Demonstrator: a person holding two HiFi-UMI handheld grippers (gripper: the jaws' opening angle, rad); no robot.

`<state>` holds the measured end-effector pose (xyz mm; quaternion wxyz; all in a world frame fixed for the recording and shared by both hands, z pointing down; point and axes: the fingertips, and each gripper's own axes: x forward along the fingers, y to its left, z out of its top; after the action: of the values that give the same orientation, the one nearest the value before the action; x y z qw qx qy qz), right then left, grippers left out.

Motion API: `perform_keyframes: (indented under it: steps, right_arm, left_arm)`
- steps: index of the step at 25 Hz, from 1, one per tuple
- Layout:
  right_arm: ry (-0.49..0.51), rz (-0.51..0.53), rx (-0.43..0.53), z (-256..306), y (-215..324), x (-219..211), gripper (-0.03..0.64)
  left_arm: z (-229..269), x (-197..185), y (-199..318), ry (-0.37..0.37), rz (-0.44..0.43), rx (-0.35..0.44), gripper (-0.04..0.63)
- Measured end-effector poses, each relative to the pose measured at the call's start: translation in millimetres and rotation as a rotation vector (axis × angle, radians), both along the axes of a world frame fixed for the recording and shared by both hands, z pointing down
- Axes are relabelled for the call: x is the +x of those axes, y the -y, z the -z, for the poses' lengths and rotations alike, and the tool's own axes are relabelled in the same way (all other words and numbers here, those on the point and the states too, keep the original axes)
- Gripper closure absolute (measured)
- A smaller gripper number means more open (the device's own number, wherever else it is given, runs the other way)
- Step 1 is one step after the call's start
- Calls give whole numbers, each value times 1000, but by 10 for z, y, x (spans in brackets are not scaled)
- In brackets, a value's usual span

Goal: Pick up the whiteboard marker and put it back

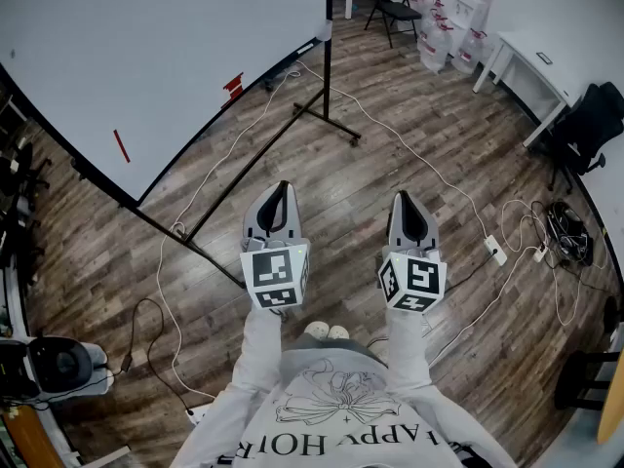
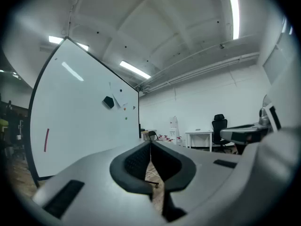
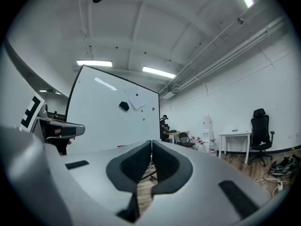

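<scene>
Pale sleeves (image 1: 255, 354) nearest the lens carry both tongs level over the wood floor (image 1: 390, 144), just short of the whiteboard (image 1: 146, 57). The left tongs (image 1: 282, 189) are clenched on nothing, their pads meeting. The right tongs (image 1: 409, 201) are likewise closed and empty, farther from the whiteboard's stand. On the whiteboard's face, toward its lower left end, clings what looks like the red whiteboard marker (image 1: 121, 145), well apart from both tongs.

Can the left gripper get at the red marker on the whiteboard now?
Probably not yet: the left gripper is shut and short of the whiteboard, with the red marker off to its left. Nothing blocks the way.
</scene>
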<state>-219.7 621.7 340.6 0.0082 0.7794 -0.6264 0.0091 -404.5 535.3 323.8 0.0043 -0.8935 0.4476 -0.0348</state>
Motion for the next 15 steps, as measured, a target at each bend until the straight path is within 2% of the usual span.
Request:
perform_keyframes:
  steps: [15]
  right_arm:
    - [7, 4, 12, -8, 0, 78, 609]
  left_arm:
    - [-8, 57, -6, 8, 14, -2, 589]
